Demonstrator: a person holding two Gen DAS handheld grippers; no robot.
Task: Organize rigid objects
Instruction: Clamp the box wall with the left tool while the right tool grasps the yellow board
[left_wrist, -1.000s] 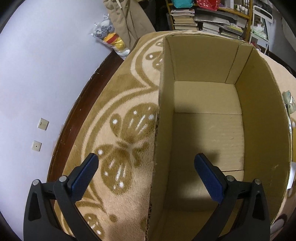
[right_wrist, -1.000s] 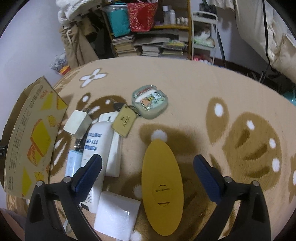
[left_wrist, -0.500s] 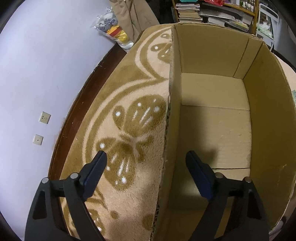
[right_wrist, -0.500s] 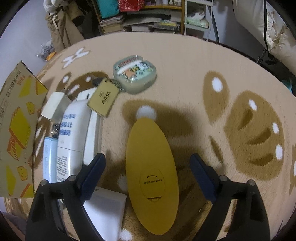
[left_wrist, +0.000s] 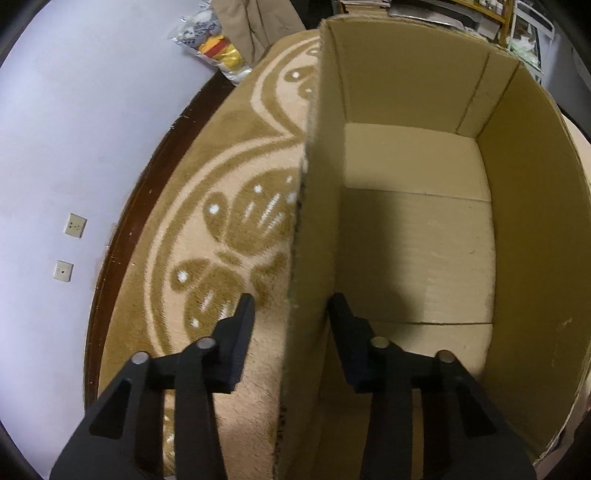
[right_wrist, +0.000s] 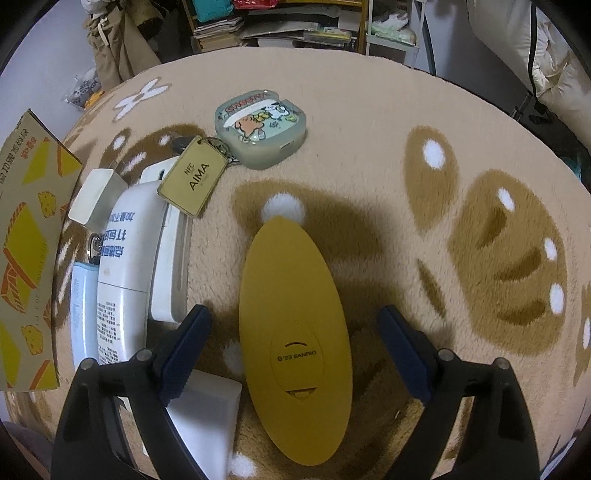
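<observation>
On the patterned beige-and-brown rug (right_wrist: 369, 155), right wrist view:
- Yellow oval case (right_wrist: 293, 332), lying flat, long axis running away from the camera, with an oval inset near its near end. It sits between the two fingers of the right hand-held gripper (right_wrist: 293, 332), whose jaws are spread wide on either side of it, apart from its edges; nothing is pinched.
- White bottle (right_wrist: 127, 273) with blue lettering, lying on its side left of the oval case, beside a white remote-like unit (right_wrist: 171, 258).
- Pale blue tube (right_wrist: 83, 314) at the bottle's left, lying parallel to it.
- Small white cube (right_wrist: 94, 199) beyond the bottle's far end.
- Tan key tag (right_wrist: 192, 181) on a ring, resting across the far ends of the bottle and the white unit.
- Grey-green cartoon-print case (right_wrist: 260, 127), just beyond the tag.
- White flat box (right_wrist: 207, 417), near edge, partly under the left finger (right_wrist: 184, 354).
- Printed outer wall of the cardboard box (right_wrist: 26, 258), at the left of the group.

At the cardboard box (left_wrist: 517, 221), left wrist view:
- Box stands open-topped on the rug (left_wrist: 221, 184); no objects are visible on its floor.
- Left hand-held gripper (left_wrist: 291, 306) straddles the box's left wall, one finger outside over the rug, one inside. Its jaws have just been closing on that wall; whether the pads already press the cardboard I cannot tell.
- Dark wooden rim (left_wrist: 122, 240) along the rug's edge, pale wall (left_wrist: 55, 147) with two sockets beyond it.
</observation>
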